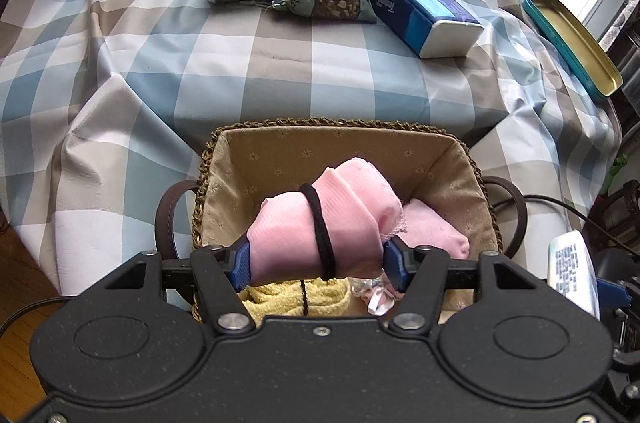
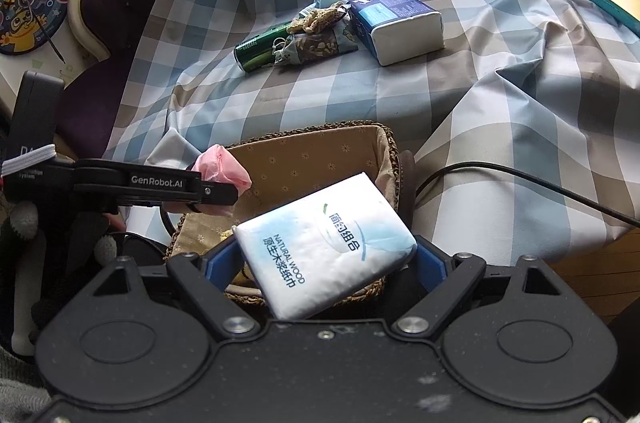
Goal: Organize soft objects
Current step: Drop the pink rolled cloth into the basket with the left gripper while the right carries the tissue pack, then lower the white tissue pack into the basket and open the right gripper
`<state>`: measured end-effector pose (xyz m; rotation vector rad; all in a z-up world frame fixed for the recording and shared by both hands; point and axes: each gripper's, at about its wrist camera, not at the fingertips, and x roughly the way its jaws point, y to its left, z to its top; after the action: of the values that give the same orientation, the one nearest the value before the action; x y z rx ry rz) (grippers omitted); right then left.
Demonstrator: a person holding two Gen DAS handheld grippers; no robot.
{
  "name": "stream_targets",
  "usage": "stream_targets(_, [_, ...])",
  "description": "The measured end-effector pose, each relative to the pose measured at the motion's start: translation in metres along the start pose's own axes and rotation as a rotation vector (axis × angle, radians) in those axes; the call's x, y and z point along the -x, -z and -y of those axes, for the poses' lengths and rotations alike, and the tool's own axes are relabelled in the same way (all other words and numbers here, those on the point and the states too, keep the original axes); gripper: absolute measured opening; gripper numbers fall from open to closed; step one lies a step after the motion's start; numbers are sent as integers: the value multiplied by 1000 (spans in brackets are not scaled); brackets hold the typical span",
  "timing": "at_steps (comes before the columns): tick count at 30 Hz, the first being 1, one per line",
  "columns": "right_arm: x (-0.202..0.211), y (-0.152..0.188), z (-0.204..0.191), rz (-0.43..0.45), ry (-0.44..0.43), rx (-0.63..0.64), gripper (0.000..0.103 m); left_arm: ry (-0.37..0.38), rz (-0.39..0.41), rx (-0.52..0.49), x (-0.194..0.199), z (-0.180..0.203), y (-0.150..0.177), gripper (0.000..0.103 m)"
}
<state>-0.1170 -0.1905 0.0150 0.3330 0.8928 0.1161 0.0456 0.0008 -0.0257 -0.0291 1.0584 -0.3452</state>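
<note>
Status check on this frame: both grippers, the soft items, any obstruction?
Left gripper: pink cloth roll between jaws, over basket. Right gripper shut on tissue pack, above basket. Nothing blocking.

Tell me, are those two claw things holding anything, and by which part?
Left gripper: a pink cloth roll, fingers at its two ends. Right gripper: a white tissue pack, fingers on its long sides.
</note>
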Motion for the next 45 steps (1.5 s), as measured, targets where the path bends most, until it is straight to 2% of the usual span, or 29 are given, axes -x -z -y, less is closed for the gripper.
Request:
stream_targets(16, [-15, -10, -26, 39, 46, 114, 89, -88, 68, 64, 12, -10, 8, 65])
stream_targets(20, [-17, -12, -27, 42, 31, 110, 90, -87, 70, 67, 13, -11, 10, 69])
stream_targets(45, [-17, -12, -24, 41, 37, 95, 92, -119, 57, 25, 12, -6, 21, 70])
